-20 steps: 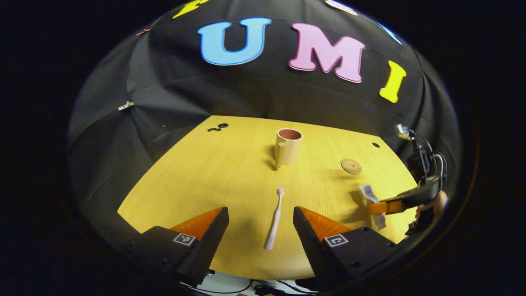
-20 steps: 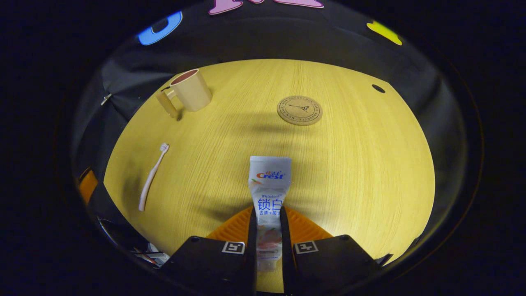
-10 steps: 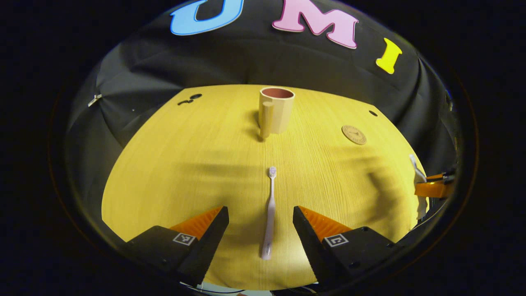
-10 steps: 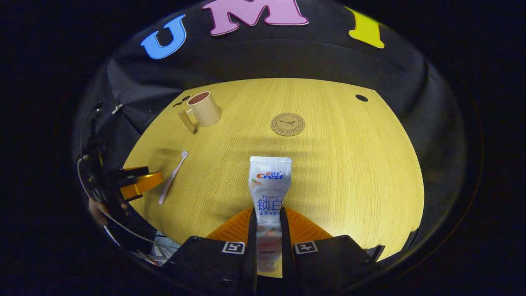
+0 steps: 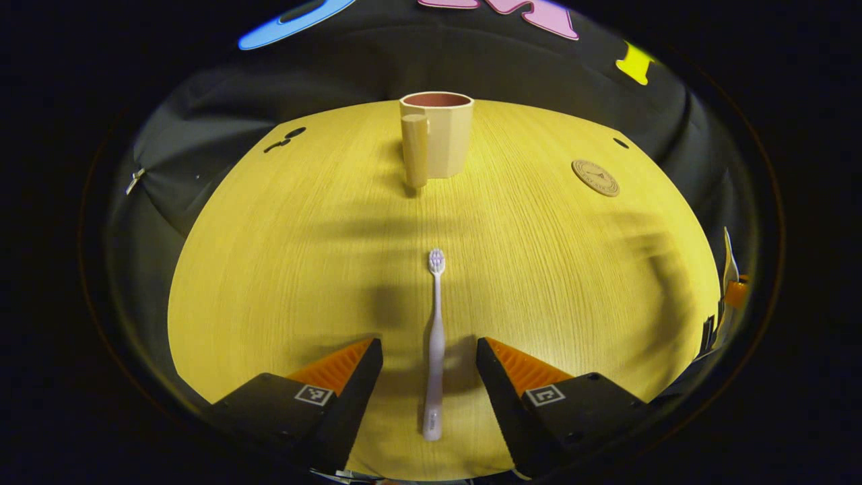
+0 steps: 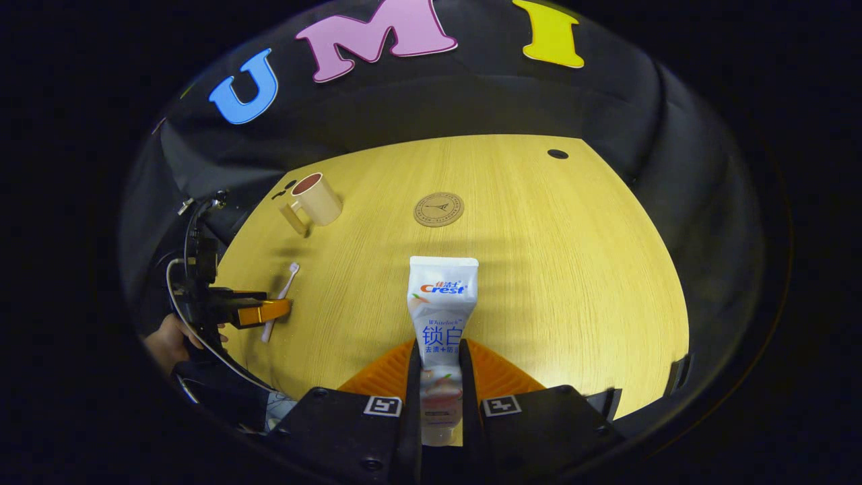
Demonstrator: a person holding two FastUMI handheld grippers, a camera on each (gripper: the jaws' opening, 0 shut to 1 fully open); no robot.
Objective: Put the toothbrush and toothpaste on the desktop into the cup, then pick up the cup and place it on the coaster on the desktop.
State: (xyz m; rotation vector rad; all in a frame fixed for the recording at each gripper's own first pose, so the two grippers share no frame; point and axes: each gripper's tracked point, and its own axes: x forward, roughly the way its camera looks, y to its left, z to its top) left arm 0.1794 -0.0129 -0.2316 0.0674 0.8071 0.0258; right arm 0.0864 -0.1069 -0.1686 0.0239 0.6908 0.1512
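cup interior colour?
Reddish-brown inside the cup, against a beige outer wall and handle. Shows best in the left gripper view.

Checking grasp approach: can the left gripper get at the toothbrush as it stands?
Probably yes. The left gripper is open, its fingers either side of the toothbrush handle on the desktop, nothing between them.

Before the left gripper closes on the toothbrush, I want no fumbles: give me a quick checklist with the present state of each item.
1. Left gripper open: ok.
2. Toothbrush handle lies between its fingers: ok.
3. Fingers low enough to pinch the handle: cannot tell.
4. Right gripper shut on the toothpaste, tube lifted off the desktop: ok.
5. Cup upright, mouth free: ok.
6. Coaster bare for the cup: ok.
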